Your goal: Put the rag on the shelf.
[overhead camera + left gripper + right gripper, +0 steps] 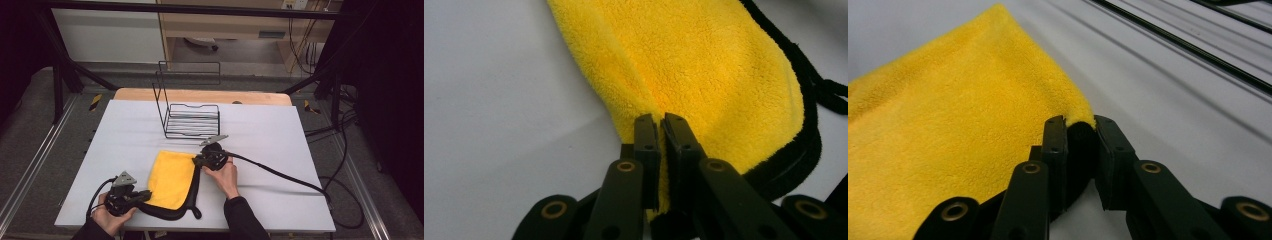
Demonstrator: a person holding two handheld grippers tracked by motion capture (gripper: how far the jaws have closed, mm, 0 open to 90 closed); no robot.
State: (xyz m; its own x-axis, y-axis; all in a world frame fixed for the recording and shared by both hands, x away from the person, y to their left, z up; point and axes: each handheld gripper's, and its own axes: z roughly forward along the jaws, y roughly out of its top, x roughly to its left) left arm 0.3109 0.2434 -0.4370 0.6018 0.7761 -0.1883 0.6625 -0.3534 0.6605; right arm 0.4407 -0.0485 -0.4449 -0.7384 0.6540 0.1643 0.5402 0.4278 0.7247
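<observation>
My left gripper (662,131) has its fingers (646,145) pressed together on a fold of the fluffy yellow microfibre cloth with black trim (704,70), pinching the near left corner where the pile bunches up between the pads. My right gripper (1079,131) has its fingers (1054,150) closed on the far corner of the same cloth, the yellow tip just peeking over the top of them, though a dark gap sits lower down between the pads, so I judge the bite there to be shallow. In the high view my left gripper (131,196) sits at the near left corner of the cloth (172,177) and my right gripper (207,159) at its far right corner, so I hold it on a diagonal while it lies flat on the white tabletop (280,150), its black edge curling out along the near side. Just beyond it stands the black wire rack (192,120), apart from the cloth. I take this as the gripping step before a lift or fold. The next move calls for raising both corners together, keeping the tension even so the shallow right pinch does not slip.
</observation>
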